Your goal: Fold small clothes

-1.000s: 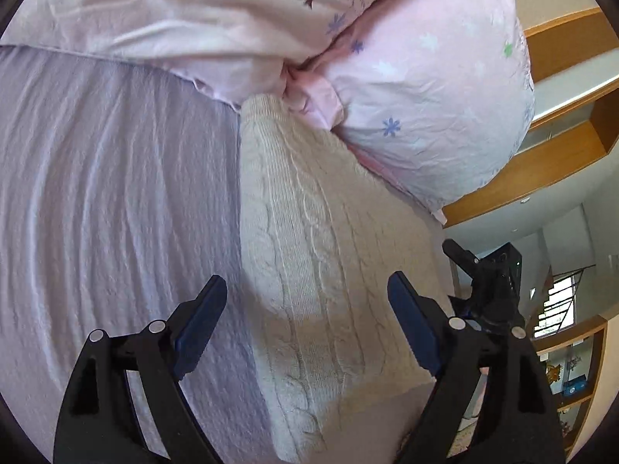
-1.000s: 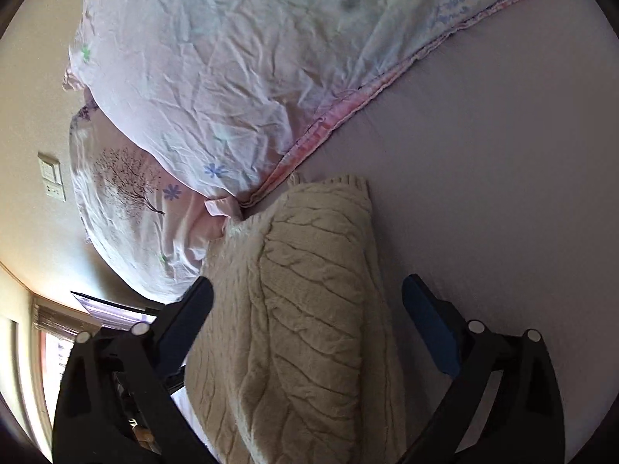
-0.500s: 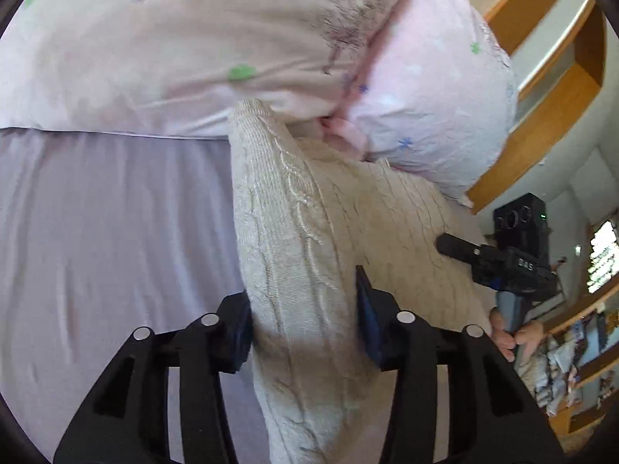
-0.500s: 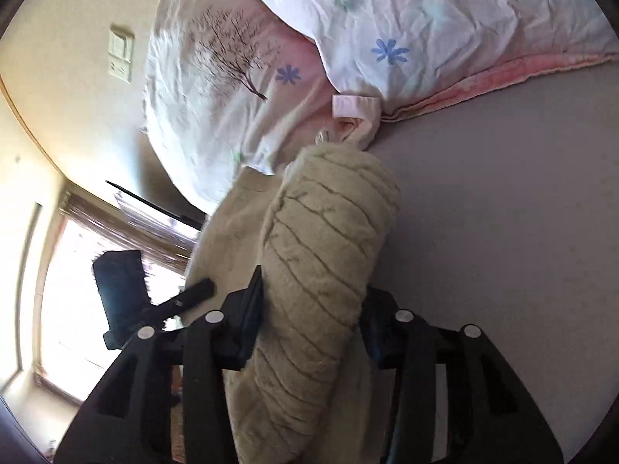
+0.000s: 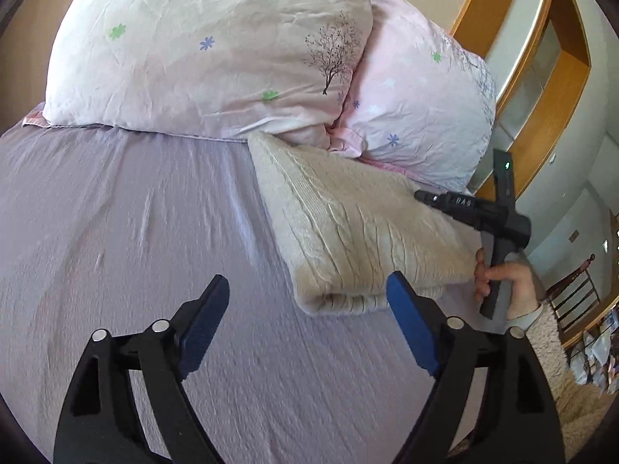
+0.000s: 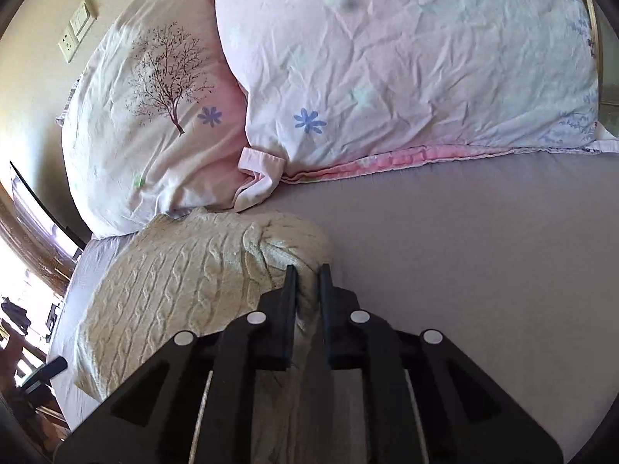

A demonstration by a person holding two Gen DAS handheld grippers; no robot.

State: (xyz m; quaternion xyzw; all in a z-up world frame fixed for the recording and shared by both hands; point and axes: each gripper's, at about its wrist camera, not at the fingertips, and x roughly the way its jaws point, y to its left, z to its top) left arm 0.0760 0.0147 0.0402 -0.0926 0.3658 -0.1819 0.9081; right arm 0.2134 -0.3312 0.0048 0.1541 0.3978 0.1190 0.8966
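A folded cream cable-knit sweater (image 5: 348,224) lies on the lilac bed sheet (image 5: 135,232), its far end against the pillows. My left gripper (image 5: 305,301) is open and empty, just in front of the sweater's near folded edge, not touching it. My right gripper (image 6: 307,274) is shut on the sweater (image 6: 185,270), pinching its right end. In the left wrist view the right gripper's body (image 5: 483,208) and the hand holding it show at the sweater's right side.
Two pink floral pillows (image 5: 216,50) (image 5: 418,100) lie at the head of the bed. A wooden shelf unit (image 5: 541,58) stands at the right. A wall socket (image 6: 75,33) and a bright window (image 6: 23,270) are on the left of the right wrist view.
My left gripper has let go of the sweater, opened and backed away from it. My right gripper has closed tighter on the sweater's end, which now lies lower on the bed.
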